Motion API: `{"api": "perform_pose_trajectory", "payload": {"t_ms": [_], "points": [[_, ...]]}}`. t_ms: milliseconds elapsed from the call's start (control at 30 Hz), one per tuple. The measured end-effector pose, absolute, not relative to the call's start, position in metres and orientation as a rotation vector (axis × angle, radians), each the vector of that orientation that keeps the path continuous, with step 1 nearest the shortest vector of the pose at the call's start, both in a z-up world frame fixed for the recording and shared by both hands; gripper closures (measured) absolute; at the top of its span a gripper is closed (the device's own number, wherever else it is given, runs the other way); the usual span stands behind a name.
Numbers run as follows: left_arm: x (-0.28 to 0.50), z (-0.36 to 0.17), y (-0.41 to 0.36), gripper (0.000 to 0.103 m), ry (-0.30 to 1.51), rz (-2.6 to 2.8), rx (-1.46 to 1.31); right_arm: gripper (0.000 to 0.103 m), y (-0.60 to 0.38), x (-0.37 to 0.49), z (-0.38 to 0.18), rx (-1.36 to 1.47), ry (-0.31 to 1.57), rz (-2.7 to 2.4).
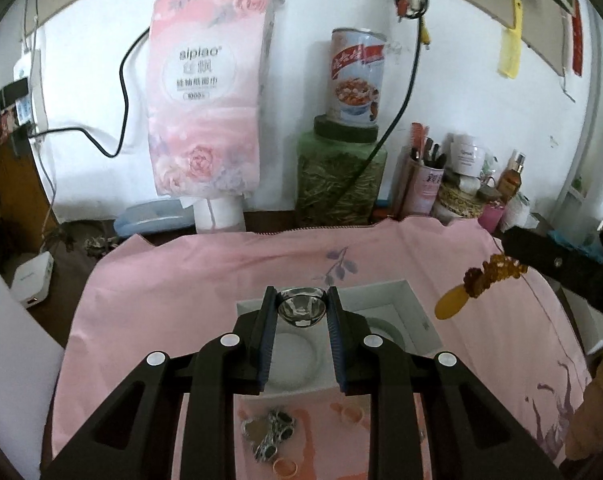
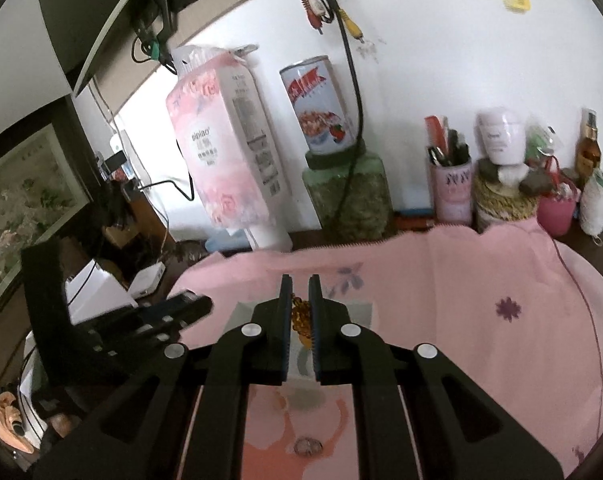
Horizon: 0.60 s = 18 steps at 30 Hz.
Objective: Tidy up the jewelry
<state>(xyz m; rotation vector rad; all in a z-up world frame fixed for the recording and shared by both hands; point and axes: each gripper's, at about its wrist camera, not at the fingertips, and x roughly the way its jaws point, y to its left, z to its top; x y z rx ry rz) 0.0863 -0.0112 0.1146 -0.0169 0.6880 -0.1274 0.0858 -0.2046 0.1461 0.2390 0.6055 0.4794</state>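
Pink floral cloth (image 1: 221,280) covers the table, backed by a white wall crowded with a hanging pink tissue pack (image 1: 207,92), a food can, jars and cosmetic pots. Just beyond and below both sets of jaws sits an open white cardboard box (image 1: 405,304) with a round recess.

Between its blue pads, the left gripper (image 1: 301,304) clamps a shiny silver metal bangle (image 1: 301,310), jaws narrowed onto its sides and held over the box. With jaws nearly together, the right gripper (image 2: 300,312) pinches an amber beaded hair clip (image 2: 301,320), also over the box; in the left view the clip hangs off to the right of the left jaws.

Beneath the left jaws, nearer the camera, a silver-and-black linked bracelet (image 1: 267,436) and small orange rings (image 1: 285,468) lie on the cloth.

To place well, I judge each piece should be lowered one at a time, centred above the recess, released only once low inside the box, keeping the two grippers apart.
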Motion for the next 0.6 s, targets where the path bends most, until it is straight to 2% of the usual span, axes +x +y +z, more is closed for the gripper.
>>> {"api": "perform_pose_trajectory", "payload": {"t_ms": [433, 500, 533, 567, 600], "points": [[0.127, 0.047, -0.013, 0.078, 0.845, -0.132, 0.022, 0.095, -0.165, 0.121, 0.089, 0.142, 0.756, 0.493], [0.129, 0.039, -0.014, 0.077, 0.866, -0.138, 0.023, 0.092, -0.163, 0.128, 0.077, 0.13, 0.803, 0.499], [0.129, 0.037, -0.014, 0.073, 0.868, -0.133, 0.021, 0.084, -0.161, 0.131, 0.071, 0.121, 0.823, 0.498], [0.129, 0.036, -0.014, 0.065, 0.869, -0.132, 0.023, 0.08, -0.162, 0.134, 0.065, 0.112, 0.834, 0.469], [0.128, 0.036, -0.014, 0.062, 0.862, -0.128, 0.024, 0.076, -0.163, 0.135, 0.062, 0.112, 0.836, 0.455]]}}
